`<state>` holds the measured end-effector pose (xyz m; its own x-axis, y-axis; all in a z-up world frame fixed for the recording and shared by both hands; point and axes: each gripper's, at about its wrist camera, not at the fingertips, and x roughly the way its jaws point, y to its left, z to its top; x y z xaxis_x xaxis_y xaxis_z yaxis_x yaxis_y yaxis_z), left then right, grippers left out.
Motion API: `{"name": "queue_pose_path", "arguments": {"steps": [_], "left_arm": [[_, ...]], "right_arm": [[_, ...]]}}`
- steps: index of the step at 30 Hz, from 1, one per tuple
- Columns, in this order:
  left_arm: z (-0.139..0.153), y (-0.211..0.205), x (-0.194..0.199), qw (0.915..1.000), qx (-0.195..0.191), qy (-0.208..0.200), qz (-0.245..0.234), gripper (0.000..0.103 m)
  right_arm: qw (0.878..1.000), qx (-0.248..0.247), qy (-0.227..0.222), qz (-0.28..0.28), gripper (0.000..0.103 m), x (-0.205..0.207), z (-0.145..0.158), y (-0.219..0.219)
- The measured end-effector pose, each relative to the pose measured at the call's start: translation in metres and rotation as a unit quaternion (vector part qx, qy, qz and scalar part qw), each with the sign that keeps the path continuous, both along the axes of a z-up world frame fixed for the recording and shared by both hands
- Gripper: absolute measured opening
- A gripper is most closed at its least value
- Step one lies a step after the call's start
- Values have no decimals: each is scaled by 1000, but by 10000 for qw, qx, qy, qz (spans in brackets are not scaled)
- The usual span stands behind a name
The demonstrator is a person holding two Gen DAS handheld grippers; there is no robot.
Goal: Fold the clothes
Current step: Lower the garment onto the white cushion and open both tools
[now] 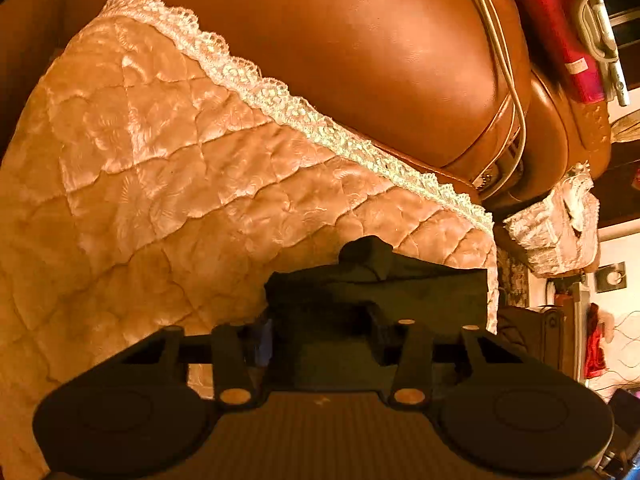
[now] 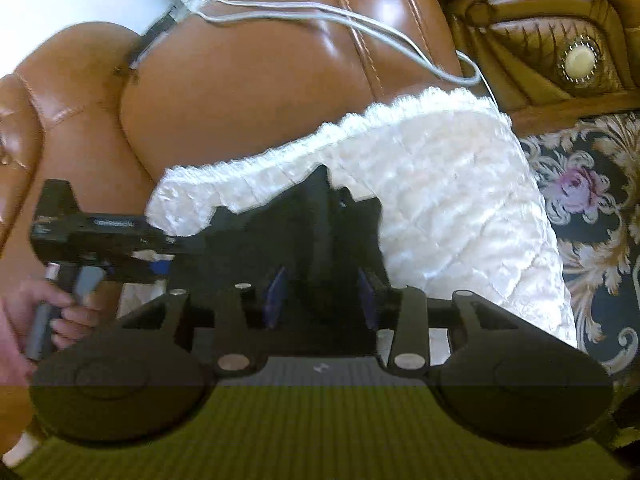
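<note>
**Q:** State of both tongs, and where is the garment?

**A:** My left gripper (image 1: pixel 320 332) stands spread. The dark garment (image 1: pixel 380 280) lies bunched in and ahead of its gap, and I see no pad pressing on it. My right gripper (image 2: pixel 320 296) is likewise spread, with the same dark cloth between its blue pads (image 2: pixel 276 296). As far as I can judge, neither pinches. The garment rests on the quilted cover (image 1: pixel 160 160) over the sofa seat, close to the cover's front edge.

**Q:** How should the step in hand be done?

**A:** My judgement: the fold is laid down and needs tidying.
1. Lift both tongs clear without dragging the cloth.
2. Take any new grip at an edge, on one layer only.
3. Keep both grips level so that the crease runs straight.

**Q:** What obstructs the work?

**A:** The lace trim (image 1: pixel 280 104) of the cover could snag a finger. A white cable (image 2: pixel 320 12) crosses the leather sofa (image 1: pixel 360 60) behind the work, well apart from it. My left hand (image 2: pixel 60 316) works just beside the right tongs, so there is little room. A patterned carpet (image 2: pixel 580 184) lies below the seat edge, where a slipping garment would land.
</note>
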<state>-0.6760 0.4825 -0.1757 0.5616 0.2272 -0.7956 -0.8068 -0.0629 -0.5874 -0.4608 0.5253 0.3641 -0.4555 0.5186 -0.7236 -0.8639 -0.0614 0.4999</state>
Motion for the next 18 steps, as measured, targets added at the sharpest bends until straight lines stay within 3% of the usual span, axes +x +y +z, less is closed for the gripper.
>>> {"name": "queue_pose_path", "arguments": {"steps": [4,5,7,11,18], "left_arm": [[2,-1,3,10000,-34,-1,6,53],[4,-2,4,10000,-22,28,-17,56],[8,-4,7,9999,5,89,-63,61],[15,-3,15,9997,150,157,-60,68],[1,2,29,9993,158,331,-62,64]], "right_arm": [[9992,-232,-277,151,45,-11,-13,2],[9992,-211,-299,147,37,-13,-16,0],[9986,-184,-466,165,9,-16,-19,-2],[9981,-182,-559,-170,8,-3,-19,-9],[9980,-553,-139,-261,16,11,-29,-6]]}}
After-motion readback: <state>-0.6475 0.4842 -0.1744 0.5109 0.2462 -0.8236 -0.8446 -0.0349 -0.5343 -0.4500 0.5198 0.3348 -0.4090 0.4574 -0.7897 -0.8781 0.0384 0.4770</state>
